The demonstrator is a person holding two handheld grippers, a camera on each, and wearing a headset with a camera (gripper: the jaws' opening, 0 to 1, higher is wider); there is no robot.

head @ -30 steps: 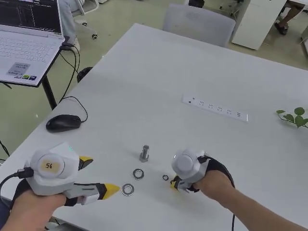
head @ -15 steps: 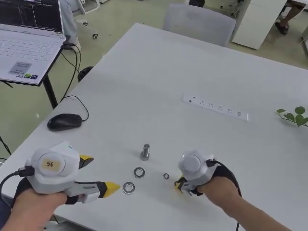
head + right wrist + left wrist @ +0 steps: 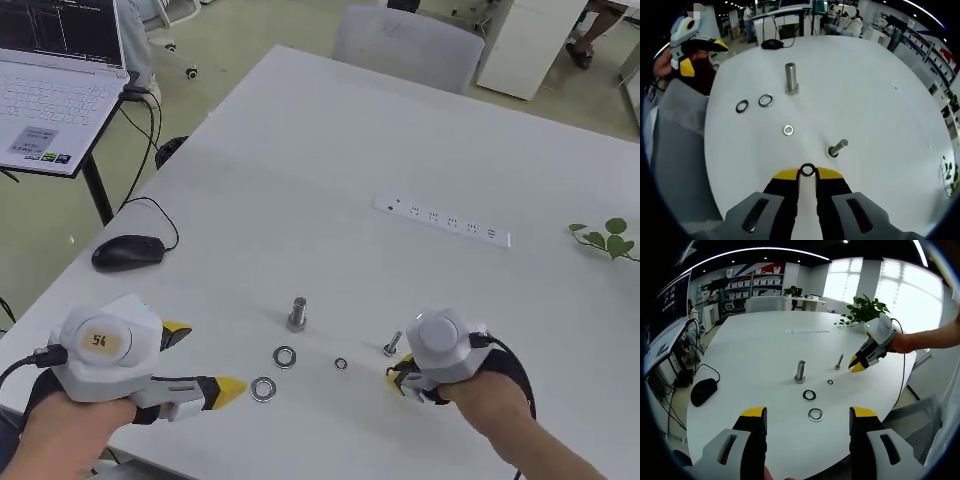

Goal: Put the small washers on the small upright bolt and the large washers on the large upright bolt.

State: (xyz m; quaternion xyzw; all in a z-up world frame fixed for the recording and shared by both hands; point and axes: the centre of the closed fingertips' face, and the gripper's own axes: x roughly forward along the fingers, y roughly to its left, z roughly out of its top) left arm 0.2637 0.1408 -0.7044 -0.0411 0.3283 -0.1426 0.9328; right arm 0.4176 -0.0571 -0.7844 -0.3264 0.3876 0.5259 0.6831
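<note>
At the near table edge, head view, right gripper (image 3: 398,378): we see it farther right and nearer than a second ago, tips pointing left at the small bolt.
Small bolt (image 3: 392,344): screened by that gripper's body a second ago, it is now in plain sight just beside the tips. We judge the gripper is backing off to line a washer up over it.
Loose small washer (image 3: 341,364): flat on the table (image 3: 350,150), unmoved, between the two bolts.
Large bolt (image 3: 298,313): upright and bare, left of the small one.
Far large washer (image 3: 284,356) and near large washer (image 3: 262,389): both flat, unmoved, near the large bolt.
Left gripper (image 3: 214,359): unmoved at near left, jaws spread on nothing, one tip just beside the near large washer.
Surroundings: power strip (image 3: 440,218), mouse (image 3: 128,252) and laptop (image 3: 50,90) lie well apart, so nothing blocks either bolt.
Left gripper view: the spread jaws frame both large washers, and the right gripper hangs beside the small bolt at far right.
Right gripper view, held small washer (image 3: 807,171): jaws pressed together, pinching it at the tips, ring facing the camera.
Way ahead: the small bolt stands just ahead to the right with a clear gap. We judge the loose small washer, ahead to the left, could be nudged.
</note>
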